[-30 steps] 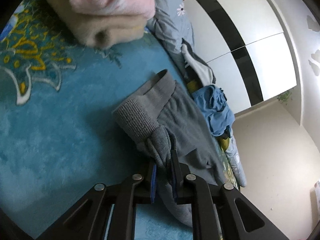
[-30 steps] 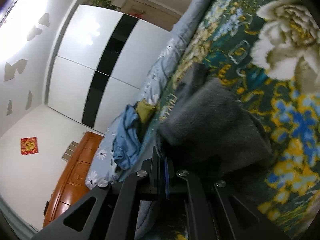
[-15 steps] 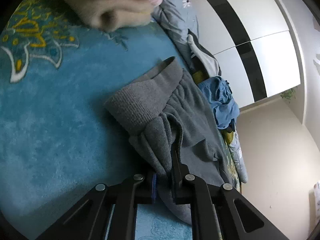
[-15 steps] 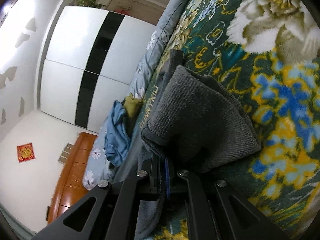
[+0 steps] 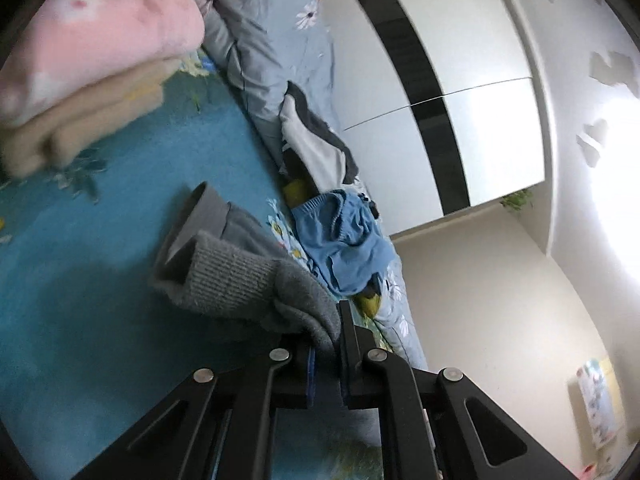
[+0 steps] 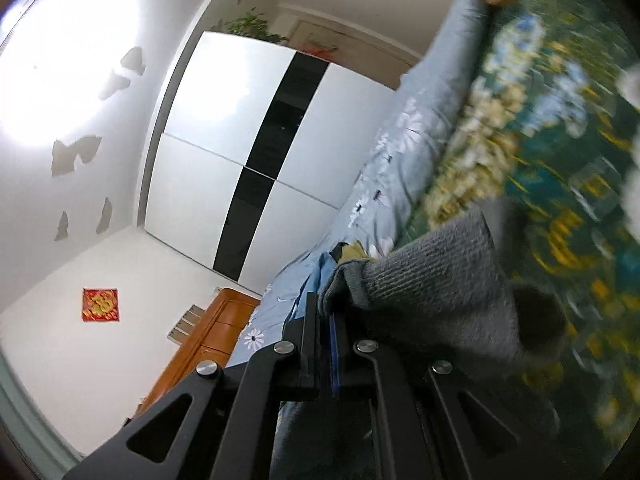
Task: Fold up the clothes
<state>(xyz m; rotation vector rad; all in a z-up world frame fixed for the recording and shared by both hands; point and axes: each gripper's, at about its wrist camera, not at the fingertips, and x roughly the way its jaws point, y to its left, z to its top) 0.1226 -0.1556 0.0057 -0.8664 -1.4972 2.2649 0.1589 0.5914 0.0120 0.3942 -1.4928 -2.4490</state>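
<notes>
The grey sweatpants [image 5: 240,276] with a ribbed cuff hang bunched above the teal blanket [image 5: 72,280]. My left gripper [image 5: 328,336] is shut on a fold of the grey fabric. In the right wrist view the same sweatpants [image 6: 440,280] show a ribbed cuff held up over the flowered bedspread [image 6: 560,160]. My right gripper [image 6: 326,320] is shut on the cuff's edge. The rest of the garment is hidden below both grippers.
A folded stack of pink and beige blankets [image 5: 80,60] lies at the upper left. A blue garment [image 5: 348,240] and a white and dark one [image 5: 316,144] lie along the grey flowered duvet [image 5: 280,40]. A white and black wardrobe [image 6: 256,152] stands behind.
Both grippers have lifted the sweatpants off the bed and swung them up. The cuffs now hang in the air, and both views tilt more toward the wardrobe.
</notes>
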